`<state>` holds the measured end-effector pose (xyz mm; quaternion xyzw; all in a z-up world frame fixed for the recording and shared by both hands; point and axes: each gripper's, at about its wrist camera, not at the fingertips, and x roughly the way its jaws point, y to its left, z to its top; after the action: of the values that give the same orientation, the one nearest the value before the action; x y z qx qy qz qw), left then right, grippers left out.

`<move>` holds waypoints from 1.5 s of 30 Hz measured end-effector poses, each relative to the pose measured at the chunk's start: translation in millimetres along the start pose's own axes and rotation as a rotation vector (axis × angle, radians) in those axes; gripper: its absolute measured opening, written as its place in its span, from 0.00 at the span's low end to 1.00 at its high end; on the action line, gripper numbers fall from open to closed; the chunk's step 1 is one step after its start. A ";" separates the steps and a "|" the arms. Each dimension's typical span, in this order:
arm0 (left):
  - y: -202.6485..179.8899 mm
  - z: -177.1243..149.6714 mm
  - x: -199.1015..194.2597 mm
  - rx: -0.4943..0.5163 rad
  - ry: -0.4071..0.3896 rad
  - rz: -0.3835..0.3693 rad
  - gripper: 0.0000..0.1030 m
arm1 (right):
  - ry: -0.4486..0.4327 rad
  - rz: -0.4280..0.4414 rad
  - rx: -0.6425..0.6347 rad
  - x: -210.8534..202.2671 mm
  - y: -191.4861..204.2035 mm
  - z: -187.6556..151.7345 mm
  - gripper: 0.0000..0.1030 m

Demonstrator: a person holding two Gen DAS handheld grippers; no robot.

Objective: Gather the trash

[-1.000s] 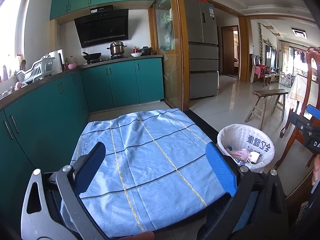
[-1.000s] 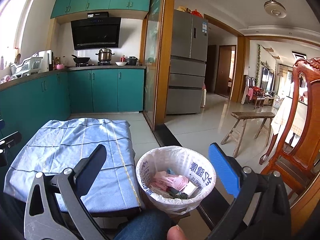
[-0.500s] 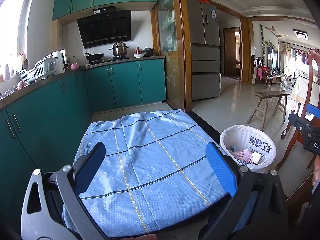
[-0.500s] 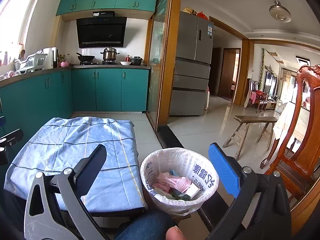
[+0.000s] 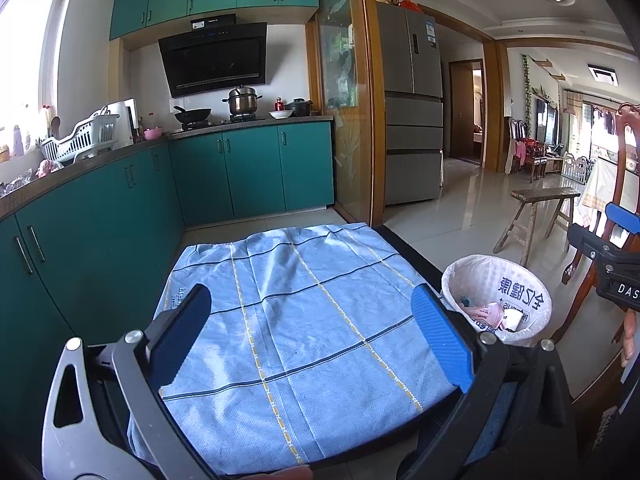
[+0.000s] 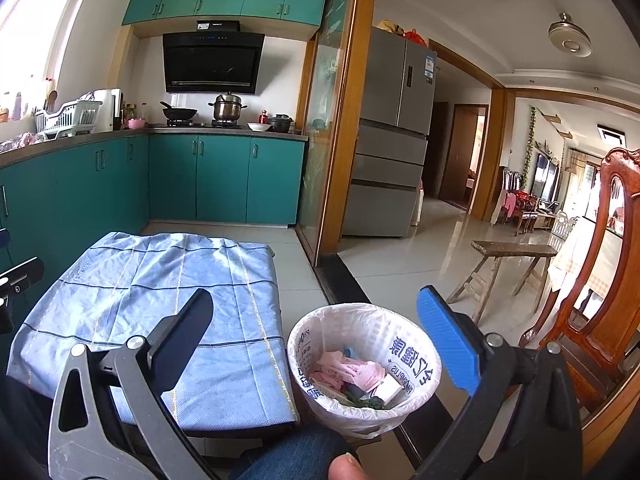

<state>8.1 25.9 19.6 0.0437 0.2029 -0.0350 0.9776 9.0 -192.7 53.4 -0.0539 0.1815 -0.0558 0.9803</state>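
Blue checked cloth (image 5: 304, 328) covers the desk (image 6: 240, 432). Just right of the desk stands the bin (image 6: 364, 364), white-lined, holding pink wrappers (image 6: 348, 370) and other trash. Left tongs (image 5: 308, 344) gape wide over the desk, empty; right tongs (image 6: 316, 344) gape wide over the bin, empty.

Woven cloth tablecloth (image 5: 304, 320); thin plastic bin liner (image 6: 362, 356); glossy floor tiles (image 6: 420, 248).
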 end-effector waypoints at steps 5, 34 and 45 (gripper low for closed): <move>0.2 1.0 0.2 -0.001 0.003 -0.006 0.97 | 0.000 0.001 -0.002 -0.1 0.5 1.8 0.97; 5.2 -0.3 14.3 -0.037 0.055 -0.069 0.97 | 0.047 -0.023 -0.027 16.7 4.7 -4.6 0.97; 19.2 -4.1 50.3 -0.064 0.110 -0.001 0.97 | 0.166 0.086 0.012 59.2 15.3 -19.9 0.97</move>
<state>54.2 42.8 -2.8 0.0141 0.2575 -0.0264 0.9658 58.2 -186.9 12.3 -0.0353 0.2638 -0.0192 0.9637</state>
